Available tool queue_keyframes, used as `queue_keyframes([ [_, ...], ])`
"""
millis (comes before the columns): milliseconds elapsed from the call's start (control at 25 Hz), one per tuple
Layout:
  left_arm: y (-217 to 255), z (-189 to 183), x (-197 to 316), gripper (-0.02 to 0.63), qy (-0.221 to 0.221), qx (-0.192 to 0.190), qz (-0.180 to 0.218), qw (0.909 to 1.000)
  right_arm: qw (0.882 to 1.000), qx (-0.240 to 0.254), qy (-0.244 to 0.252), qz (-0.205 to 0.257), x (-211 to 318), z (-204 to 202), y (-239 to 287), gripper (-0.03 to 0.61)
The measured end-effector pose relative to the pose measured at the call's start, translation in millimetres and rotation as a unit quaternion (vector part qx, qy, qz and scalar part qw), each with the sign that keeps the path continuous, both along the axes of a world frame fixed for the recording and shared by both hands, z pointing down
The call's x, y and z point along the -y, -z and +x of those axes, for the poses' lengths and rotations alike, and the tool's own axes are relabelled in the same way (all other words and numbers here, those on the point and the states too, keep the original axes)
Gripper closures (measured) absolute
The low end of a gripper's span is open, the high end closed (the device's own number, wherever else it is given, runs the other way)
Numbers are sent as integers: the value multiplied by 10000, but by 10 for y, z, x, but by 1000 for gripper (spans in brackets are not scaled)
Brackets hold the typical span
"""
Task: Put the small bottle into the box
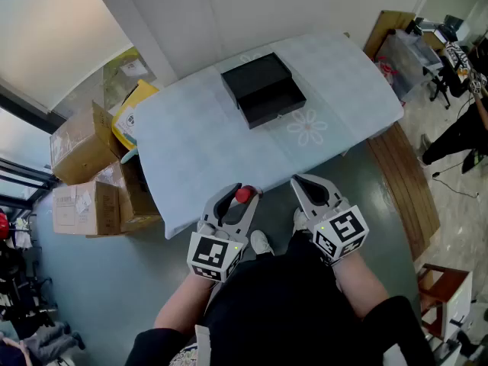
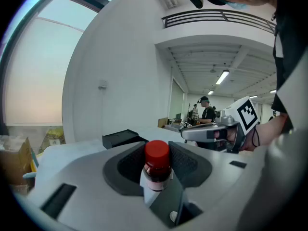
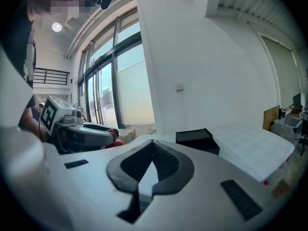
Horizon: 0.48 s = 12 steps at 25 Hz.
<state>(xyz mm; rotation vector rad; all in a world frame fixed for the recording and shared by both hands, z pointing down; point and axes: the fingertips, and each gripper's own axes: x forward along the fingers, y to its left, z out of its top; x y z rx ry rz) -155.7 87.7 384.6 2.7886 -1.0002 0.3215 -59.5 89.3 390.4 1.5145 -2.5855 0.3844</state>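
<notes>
The small bottle stands upright, red cap up, clamped between the fingers of the left gripper, well short of the box at the near edge of the surface. From the bottle the box lies straight ahead and a little right, its open drawer facing the person. The right gripper, about as far from the box, has its fingers closed on nothing, so I judge the carry belongs to the left.
</notes>
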Motion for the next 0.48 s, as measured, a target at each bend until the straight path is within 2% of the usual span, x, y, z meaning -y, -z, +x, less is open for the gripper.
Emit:
queue_keyframes([
  [480, 14, 25, -47, 459, 19, -1, 10, 10000, 9999, -86, 88, 116, -47, -19, 35, 569],
])
